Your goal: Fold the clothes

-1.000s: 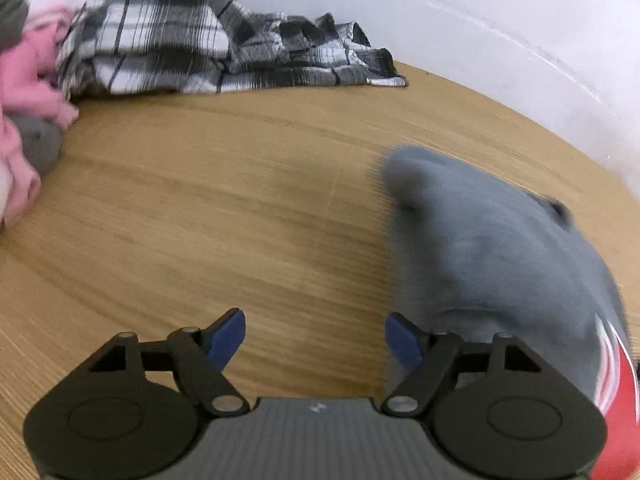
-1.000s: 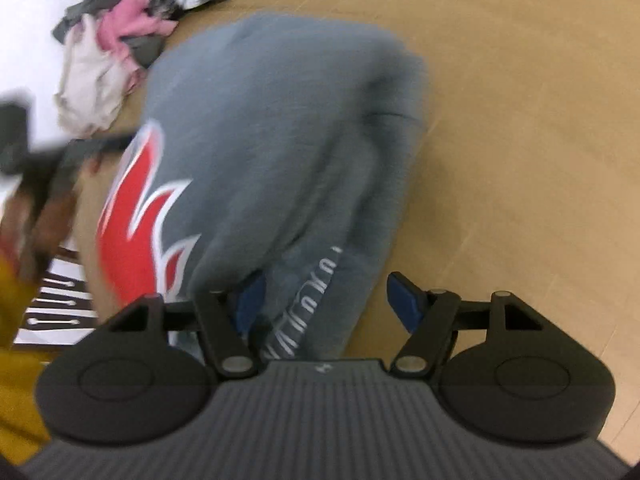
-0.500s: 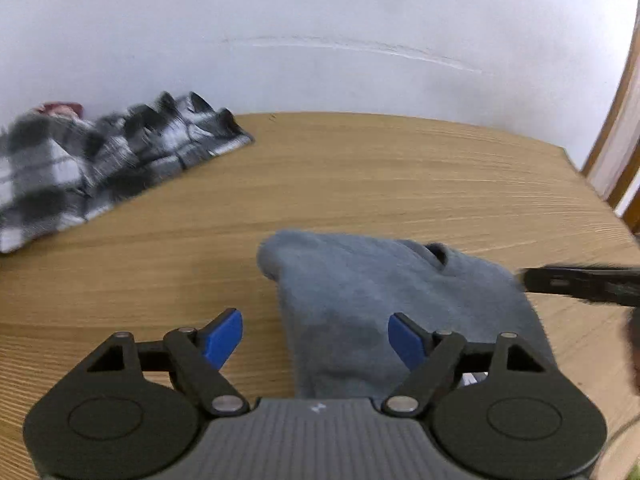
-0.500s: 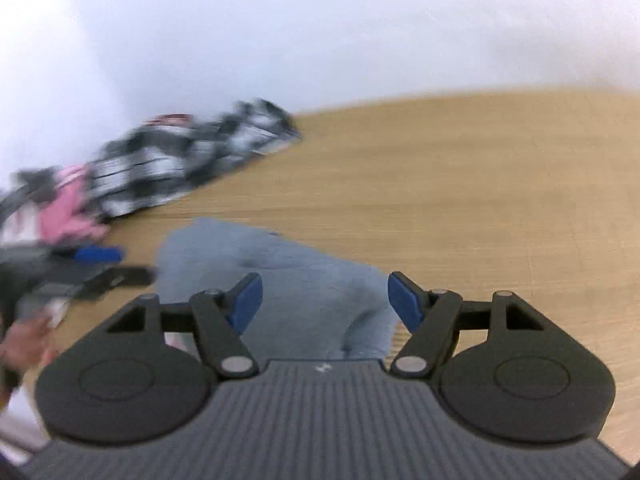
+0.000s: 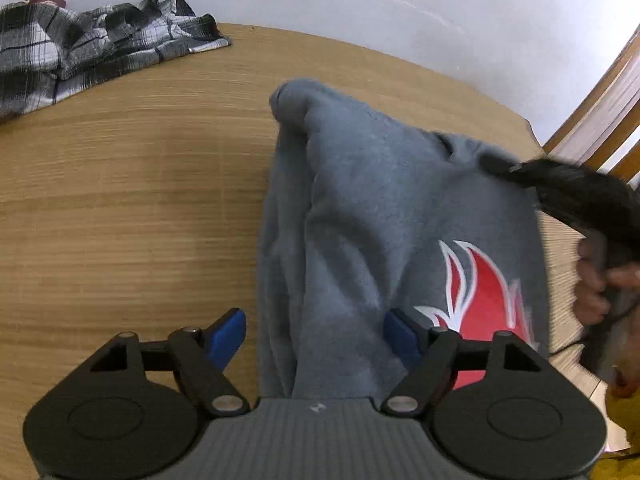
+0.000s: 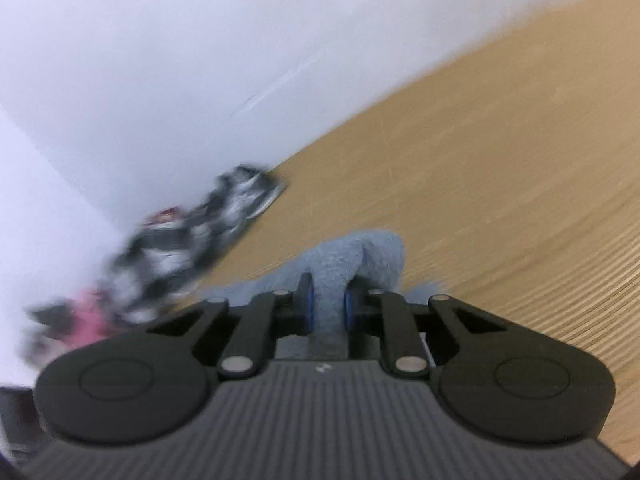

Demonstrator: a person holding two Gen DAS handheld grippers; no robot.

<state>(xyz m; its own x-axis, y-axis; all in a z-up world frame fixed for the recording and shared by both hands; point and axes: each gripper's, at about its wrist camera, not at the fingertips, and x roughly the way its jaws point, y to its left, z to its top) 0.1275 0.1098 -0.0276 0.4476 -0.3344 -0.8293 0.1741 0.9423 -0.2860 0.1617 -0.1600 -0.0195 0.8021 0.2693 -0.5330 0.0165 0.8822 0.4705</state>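
The grey sweatshirt (image 5: 360,208) was of thick, fleecy cloth, with a red flame print edged in white (image 5: 484,292) on its front. It lay crumpled in long soft folds, not flat, on the right half of the tabletop (image 5: 120,208) in the left wrist view. One rounded end of it (image 5: 292,100) was bunched into a knob at the far side.

The tabletop was light wood with a fine straight grain, and it stood against a plain white wall (image 5: 360,8). A black and white plaid shirt (image 5: 92,44) lay in a heap at the far left corner, well apart from the sweatshirt. In the blurred right wrist view some pink cloth (image 6: 88,324) showed beside the plaid one. Wooden slats (image 5: 600,120) stood at the right edge.

The sweatshirt ran lengthwise from the near side toward the wall, its knobbed end pointing away.

The left claw (image 5: 314,334) stood wide open over the near end of the sweatshirt, with cloth between its blue fingers; they did not press it. The right claw (image 6: 328,308) had just been closing and pinched a ridge of the grey cloth between its blue pads. A hand (image 5: 600,280) at the right edge held its handle.
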